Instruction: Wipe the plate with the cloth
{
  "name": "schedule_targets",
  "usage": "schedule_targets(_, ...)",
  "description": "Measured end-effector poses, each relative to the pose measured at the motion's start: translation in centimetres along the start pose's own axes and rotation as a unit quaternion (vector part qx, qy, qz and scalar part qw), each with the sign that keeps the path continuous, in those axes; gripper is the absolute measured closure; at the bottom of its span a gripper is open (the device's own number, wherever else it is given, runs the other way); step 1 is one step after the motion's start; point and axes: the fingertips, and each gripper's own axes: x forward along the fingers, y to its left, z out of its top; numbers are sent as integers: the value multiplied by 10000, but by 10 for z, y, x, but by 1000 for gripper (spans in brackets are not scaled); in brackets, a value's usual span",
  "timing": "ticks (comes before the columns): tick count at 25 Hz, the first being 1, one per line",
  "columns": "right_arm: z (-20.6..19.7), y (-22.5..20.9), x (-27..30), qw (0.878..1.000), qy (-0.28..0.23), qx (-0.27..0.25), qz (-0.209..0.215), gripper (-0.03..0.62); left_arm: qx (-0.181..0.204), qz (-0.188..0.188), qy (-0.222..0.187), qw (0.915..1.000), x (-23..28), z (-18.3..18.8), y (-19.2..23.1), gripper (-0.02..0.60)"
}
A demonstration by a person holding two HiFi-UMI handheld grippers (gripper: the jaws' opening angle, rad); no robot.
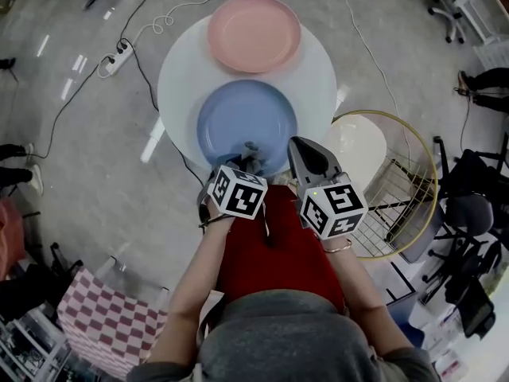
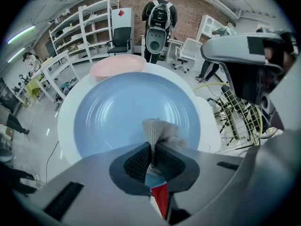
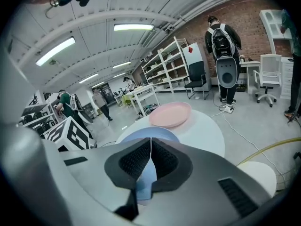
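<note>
While the left gripper (image 2: 153, 155) pinches knitted cloth (image 2: 160, 130), folds overhang the round plate (image 2: 113, 112).

Left tongs (image 2: 153, 150) pinch the cloth (image 2: 161, 130) while right tongs (image 3: 150, 149) hover alongside, closed and empty.

The bench (image 1: 179, 86) is found in the upper middle of the head view. On it, the far plate (image 1: 254, 33) is set toward the top edge, and the near plate (image 1: 246, 118) is set just below it, rim close to rim. The cloth (image 1: 251, 153) is pinched between the fingers of the left gripper (image 2: 153, 150) and is laid on the near plate's lower rim. The right gripper (image 1: 296, 143) is held just right of the left one, over the bench's lower right edge. A wire rack (image 1: 402, 193) is placed on the floor at the right of the frame, and a power strip (image 1: 115, 58) is laid at upper left
</note>
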Motion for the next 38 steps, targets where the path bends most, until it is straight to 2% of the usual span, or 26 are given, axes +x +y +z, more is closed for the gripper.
schedule_targets(3, 1, 9, 7, 10000, 40, -44, 34, 565, -29, 135, 7, 9999, -4, -6, 17, 546)
schedule_targets(7, 4, 18, 16, 10000, 33, -30, -4, 565, 153, 353, 22, 9993, -8, -10, 41, 546)
schedule_targets(16, 8, 23, 29, 9998, 35, 19, -195, 565, 111, 489, 12, 9987, -9, -2, 86, 546)
schedule_targets(22, 14, 25, 37, 9995, -20, 45, -298, 565, 255, 598, -57, 9979, -8, 11, 105, 546)
schedule_targets(30, 20, 30, 38, 9992, -101, 26, -389, 565, 296, 818, -385, 9955, -18, 29, 125, 546)
schedule_targets(38, 30, 44, 35, 9990, -296, -102, -323, 565, 157, 922, -882, 9917, -41, 36, 132, 546)
